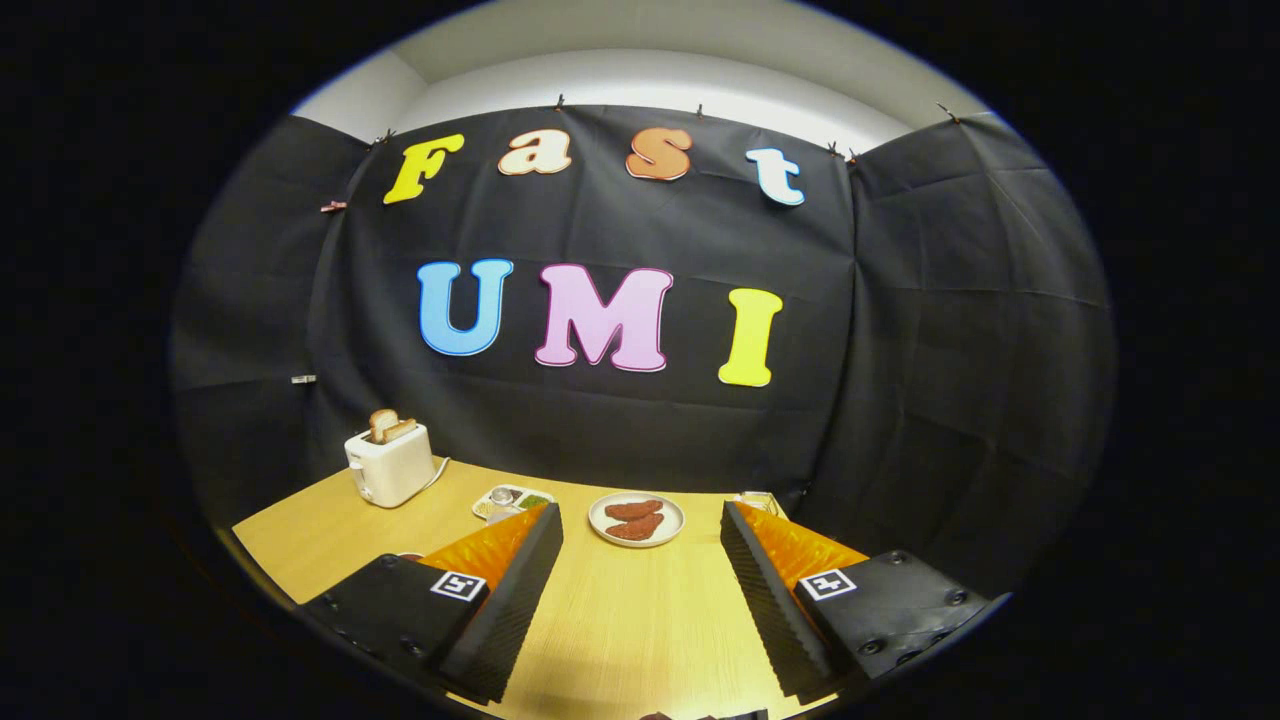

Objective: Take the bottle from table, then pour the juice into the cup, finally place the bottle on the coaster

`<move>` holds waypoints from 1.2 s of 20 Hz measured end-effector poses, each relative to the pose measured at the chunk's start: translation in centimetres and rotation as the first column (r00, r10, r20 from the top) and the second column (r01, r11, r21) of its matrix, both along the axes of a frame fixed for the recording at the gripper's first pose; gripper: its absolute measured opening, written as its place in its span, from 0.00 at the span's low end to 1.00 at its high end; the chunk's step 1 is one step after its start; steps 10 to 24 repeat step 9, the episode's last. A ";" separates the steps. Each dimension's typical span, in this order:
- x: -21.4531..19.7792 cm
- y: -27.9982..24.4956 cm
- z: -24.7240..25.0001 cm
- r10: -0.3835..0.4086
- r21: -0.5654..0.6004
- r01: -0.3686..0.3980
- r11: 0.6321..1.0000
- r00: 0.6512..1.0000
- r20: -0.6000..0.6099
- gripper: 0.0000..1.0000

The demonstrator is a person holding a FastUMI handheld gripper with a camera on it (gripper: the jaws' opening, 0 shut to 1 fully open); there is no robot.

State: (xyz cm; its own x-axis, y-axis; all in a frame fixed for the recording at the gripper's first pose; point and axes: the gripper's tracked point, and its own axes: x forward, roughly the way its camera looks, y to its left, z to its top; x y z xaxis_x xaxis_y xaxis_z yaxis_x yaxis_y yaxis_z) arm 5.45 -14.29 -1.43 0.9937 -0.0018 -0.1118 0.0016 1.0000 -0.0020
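Gripper view: the claw (640, 590) stands wide, its ribbed fingers holding nothing above the pale wood-grain counter (630, 630). At twelve o'clock just beyond them sits a round white plate (637, 519) with two flat reddish-brown patties. At eleven o'clock a small sectioned tray (512, 500), then a glossy white toaster (390, 465) with toast. Where the bottle, cup and coaster are, I cannot tell; sweep slowly to find them.
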 end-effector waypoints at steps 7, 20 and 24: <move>-2.2 2.6 2.2 0.029 -0.012 -0.028 1.000 0.999 0.044 0.97; -2.7 3.6 2.7 0.045 -0.021 -0.044 0.999 0.997 0.056 0.97; -2.7 3.6 2.7 0.045 -0.021 -0.044 0.999 0.997 0.056 0.97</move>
